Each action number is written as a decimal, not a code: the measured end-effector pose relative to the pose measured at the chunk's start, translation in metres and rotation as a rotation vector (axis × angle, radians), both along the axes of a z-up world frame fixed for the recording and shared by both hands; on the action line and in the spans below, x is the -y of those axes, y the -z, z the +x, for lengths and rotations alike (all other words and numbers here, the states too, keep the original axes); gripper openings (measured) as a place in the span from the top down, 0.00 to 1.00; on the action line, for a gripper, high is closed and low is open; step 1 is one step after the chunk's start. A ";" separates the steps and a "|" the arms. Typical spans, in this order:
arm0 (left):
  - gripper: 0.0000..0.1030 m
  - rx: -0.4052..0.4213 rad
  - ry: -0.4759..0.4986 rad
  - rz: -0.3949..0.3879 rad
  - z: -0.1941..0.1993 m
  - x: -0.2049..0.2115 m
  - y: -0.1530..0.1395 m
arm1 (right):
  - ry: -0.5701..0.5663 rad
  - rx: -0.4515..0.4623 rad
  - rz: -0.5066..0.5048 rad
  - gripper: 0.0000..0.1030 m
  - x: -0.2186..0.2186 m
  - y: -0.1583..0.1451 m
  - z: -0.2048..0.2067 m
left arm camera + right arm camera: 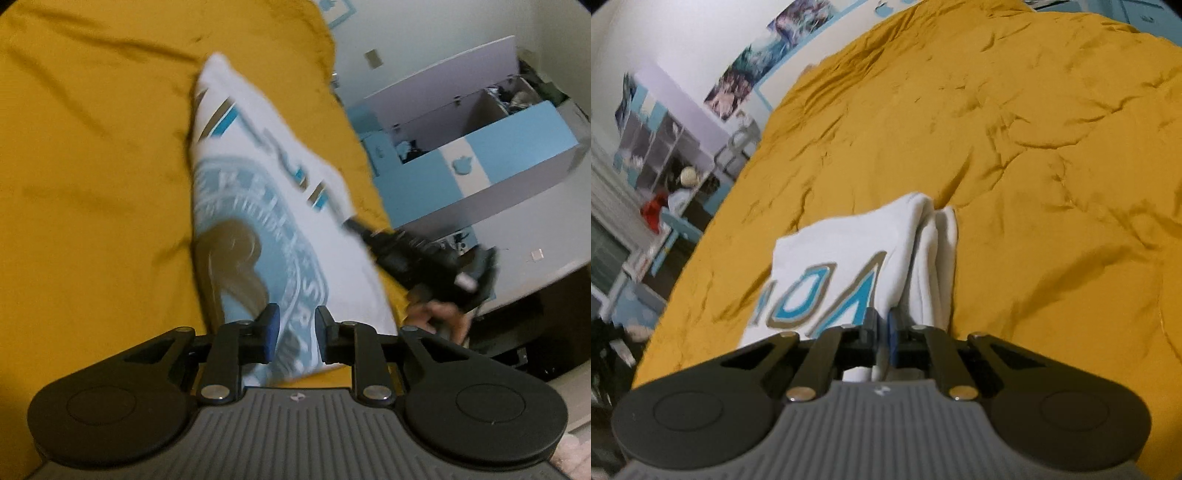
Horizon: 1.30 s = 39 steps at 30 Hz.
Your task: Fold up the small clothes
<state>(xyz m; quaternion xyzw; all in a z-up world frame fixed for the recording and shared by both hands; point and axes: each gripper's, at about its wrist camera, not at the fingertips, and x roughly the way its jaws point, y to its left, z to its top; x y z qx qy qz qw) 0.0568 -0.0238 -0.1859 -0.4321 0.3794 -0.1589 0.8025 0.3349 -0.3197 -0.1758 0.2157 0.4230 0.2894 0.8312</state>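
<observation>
Left wrist view shows the white T-shirt lying on the mustard bedspread, already narrowed into a long panel that runs from about 11 o'clock down to 6 o'clock, with its round blue print facing up. It looks light, limp and thin, so it should sag between any two held points and slide easily on the cover; I judge the best holds are the stacked edges and corners, where several layers can be pinched at once, rather than the loose middle.

At 6 o'clock the left gripper has its blue-padded fingers standing apart over the near hem, with cloth showing in the gap; it is not clamped on anything. At 3 to 4 o'clock the right gripper reaches the shirt's long edge, blurred, a hand under it.

Only the right wrist view settles that tool's state: the right gripper has its fingers drawn almost together on a bunched fold of white cloth at 6 o'clock. It also shows layered folds piled along the shirt's side at about 12 o'clock and the outlined lettering. The left view alone gives the round print, the full length of the shirt, and the blue and white cabinet at 2 o'clock.
</observation>
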 end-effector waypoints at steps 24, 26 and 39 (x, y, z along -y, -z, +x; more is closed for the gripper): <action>0.53 0.010 -0.062 0.121 -0.017 0.003 -0.009 | -0.182 0.182 -0.226 0.78 0.017 -0.036 -0.118; 0.54 0.002 -0.061 0.101 -0.022 0.000 0.001 | -0.158 0.183 -0.305 0.80 0.012 -0.025 -0.120; 0.39 0.045 -0.148 0.079 -0.030 -0.038 -0.032 | -0.183 0.254 -0.409 0.63 -0.003 -0.025 -0.131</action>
